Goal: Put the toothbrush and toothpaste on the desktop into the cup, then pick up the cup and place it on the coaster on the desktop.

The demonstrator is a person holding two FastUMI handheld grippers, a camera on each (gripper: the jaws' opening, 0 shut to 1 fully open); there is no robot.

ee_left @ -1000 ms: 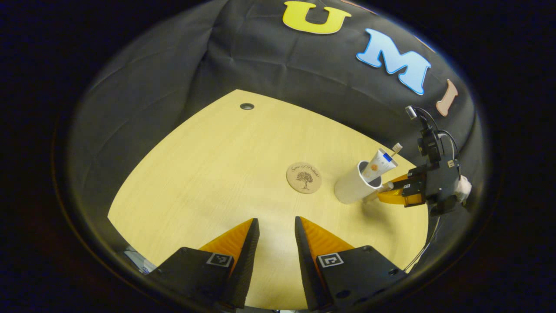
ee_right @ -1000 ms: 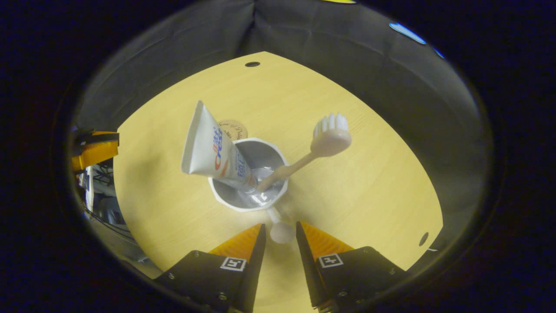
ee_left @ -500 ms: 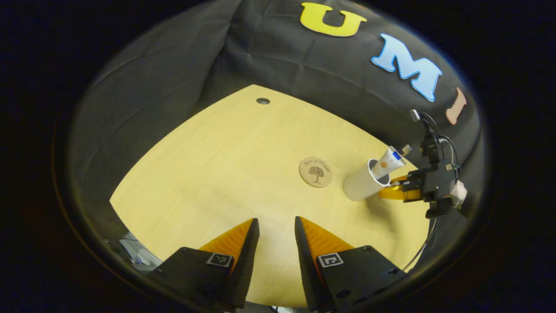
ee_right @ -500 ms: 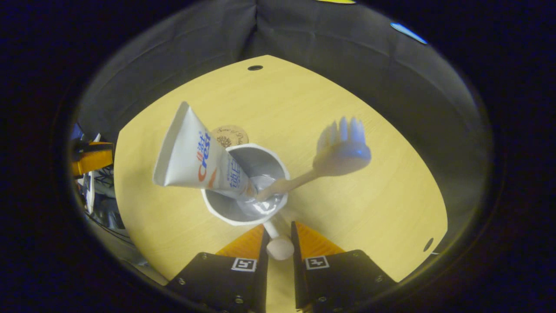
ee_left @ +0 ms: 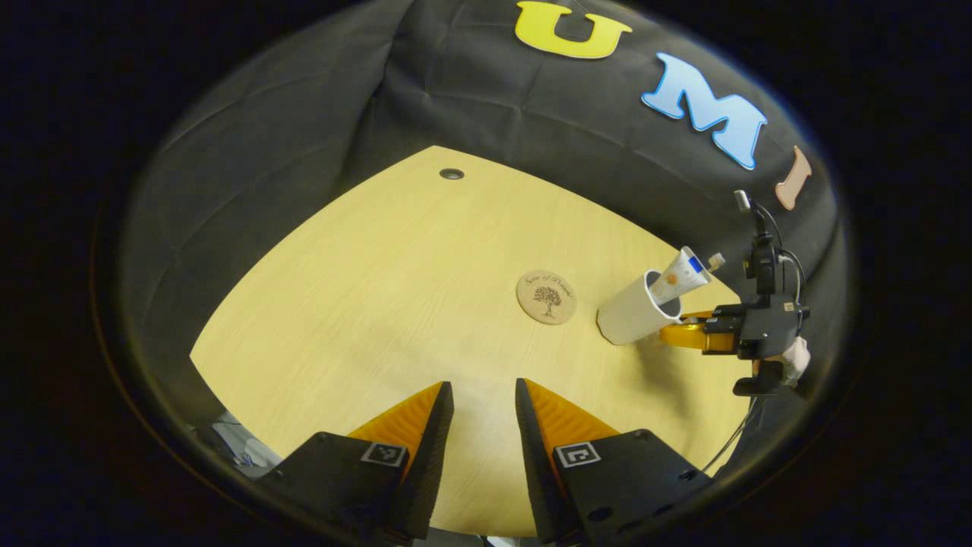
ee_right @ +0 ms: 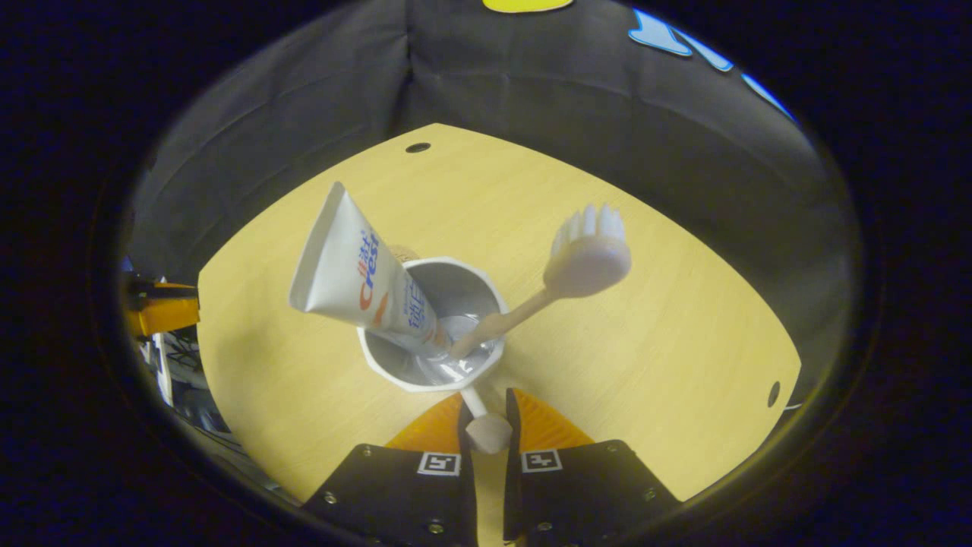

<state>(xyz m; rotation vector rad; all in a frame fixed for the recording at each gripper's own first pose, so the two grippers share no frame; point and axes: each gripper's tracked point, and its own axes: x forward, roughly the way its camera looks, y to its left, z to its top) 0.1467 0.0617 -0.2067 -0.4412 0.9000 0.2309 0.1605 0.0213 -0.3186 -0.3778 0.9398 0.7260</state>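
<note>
Right gripper [ee_right: 486, 414] clamped on handle of cup [ee_right: 431, 334], toothpaste [ee_right: 357, 273] and toothbrush [ee_right: 562, 277] inside, near coaster [ee_left: 546, 297]; left gripper [ee_left: 484, 425] parted, empty above desktop [ee_left: 380, 304].

The pale wood-grain counter [ee_left: 395, 304] carries a round coaster [ee_left: 546, 297] printed with a tree, the white cup [ee_left: 629, 317] just beside it at its 3 o'clock, and a small dark hole [ee_left: 451, 174] near the far corner.

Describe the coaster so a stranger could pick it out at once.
On the light wooden desktop, look just left of the white cup holding the toothpaste. The coaster lies flat there, apart from the cup: a round brown disc with a dark tree printed on it.
</note>
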